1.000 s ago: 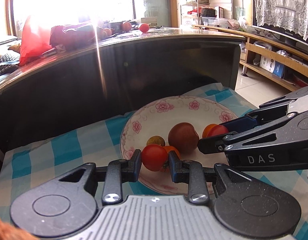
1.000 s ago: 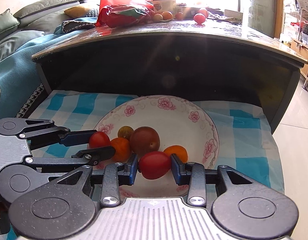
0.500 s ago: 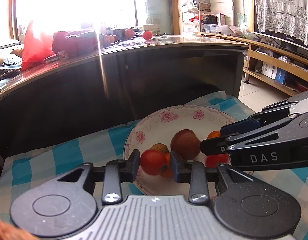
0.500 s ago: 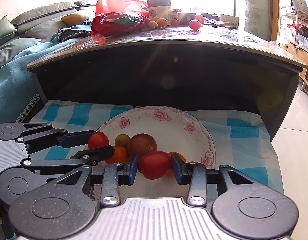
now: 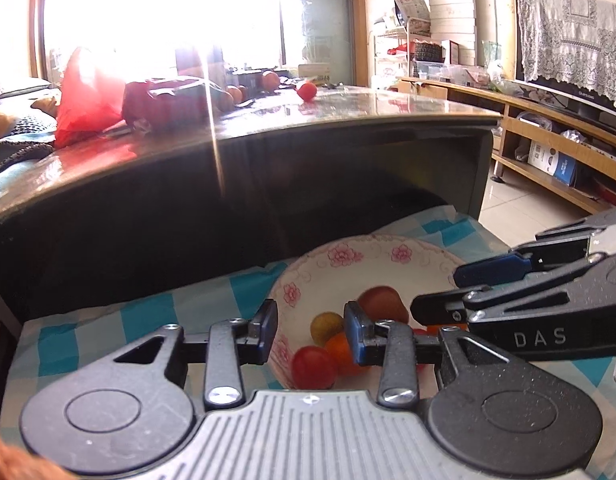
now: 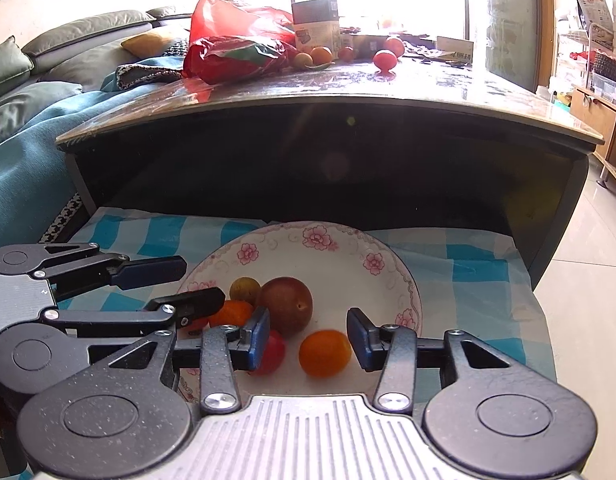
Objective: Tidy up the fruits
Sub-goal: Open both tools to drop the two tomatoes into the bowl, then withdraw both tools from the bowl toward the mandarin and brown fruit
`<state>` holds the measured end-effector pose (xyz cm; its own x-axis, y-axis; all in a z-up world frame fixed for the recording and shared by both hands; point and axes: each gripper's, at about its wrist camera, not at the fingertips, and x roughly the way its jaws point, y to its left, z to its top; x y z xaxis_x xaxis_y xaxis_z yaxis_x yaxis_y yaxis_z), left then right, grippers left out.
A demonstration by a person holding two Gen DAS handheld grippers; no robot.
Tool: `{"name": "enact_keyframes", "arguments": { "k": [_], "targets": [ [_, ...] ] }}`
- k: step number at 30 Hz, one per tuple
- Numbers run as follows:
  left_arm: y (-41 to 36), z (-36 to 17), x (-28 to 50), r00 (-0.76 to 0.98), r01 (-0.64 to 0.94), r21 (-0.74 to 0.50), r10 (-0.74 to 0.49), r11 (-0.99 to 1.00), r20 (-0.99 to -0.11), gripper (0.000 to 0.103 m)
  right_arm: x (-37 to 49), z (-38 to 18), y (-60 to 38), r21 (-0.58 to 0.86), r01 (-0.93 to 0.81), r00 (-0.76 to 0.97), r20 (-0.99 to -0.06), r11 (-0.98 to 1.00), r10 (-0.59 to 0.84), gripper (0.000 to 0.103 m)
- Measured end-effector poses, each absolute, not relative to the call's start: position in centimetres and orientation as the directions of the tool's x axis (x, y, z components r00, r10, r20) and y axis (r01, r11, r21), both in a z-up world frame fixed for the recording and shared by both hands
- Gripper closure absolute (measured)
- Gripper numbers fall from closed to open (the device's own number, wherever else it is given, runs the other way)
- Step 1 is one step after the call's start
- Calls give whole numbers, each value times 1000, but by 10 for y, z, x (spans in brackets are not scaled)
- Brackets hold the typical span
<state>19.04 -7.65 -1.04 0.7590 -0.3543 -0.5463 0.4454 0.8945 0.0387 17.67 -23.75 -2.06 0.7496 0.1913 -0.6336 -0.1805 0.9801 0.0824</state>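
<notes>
- Since both my jaws have just been opening, the drop-off step is done: my left gripper point(image 5: 311, 332) and right gripper point(image 6: 308, 338) stand open, holding nothing.
- Small red tomatoes lie free in the white floral-rimmed bowl point(image 6: 391, 268) (one red tomato point(image 5: 313, 367) below my left jaws).
- Next, I judge, comes fetching the loose fruit on the glossy tabletop point(image 6: 427, 84) beyond.

The left gripper point(image 5: 311, 330) has just been opening; nothing is between its jaws. Below it, a red tomato point(image 5: 312, 367) lies in the floral plate point(image 5: 308, 280). The right gripper point(image 5: 443, 292) enters from the right
</notes>
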Motion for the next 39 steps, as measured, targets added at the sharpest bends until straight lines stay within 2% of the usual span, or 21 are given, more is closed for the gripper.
{"name": "enact_keyframes", "arguments": {
  "k": [7,16,27,37,39],
  "targets": [
    [-58,10,185,779,399,23,-325,917,-537,57,168,-11,-234,87,-190,757,-621,978,202,64],
    [-36,16,149,747,404,58,-293,913,-596,57,146,2,-219,109,-233,745,-619,966,249,63],
    [-25,-30,110,630,496,85,-291,864,-720,57,115,-5,-199,136,-252,695,-664,958,277,63],
    [-38,-54,122,607,523,97,-290,847,-740,57,120,-16,-186,162,-276,660,-684,947,309,63],
    [-40,-56,123,604,526,104,-285,844,-744,60,122,-18,-185,167,-278,654,-688,946,314,63]
  ]
}}
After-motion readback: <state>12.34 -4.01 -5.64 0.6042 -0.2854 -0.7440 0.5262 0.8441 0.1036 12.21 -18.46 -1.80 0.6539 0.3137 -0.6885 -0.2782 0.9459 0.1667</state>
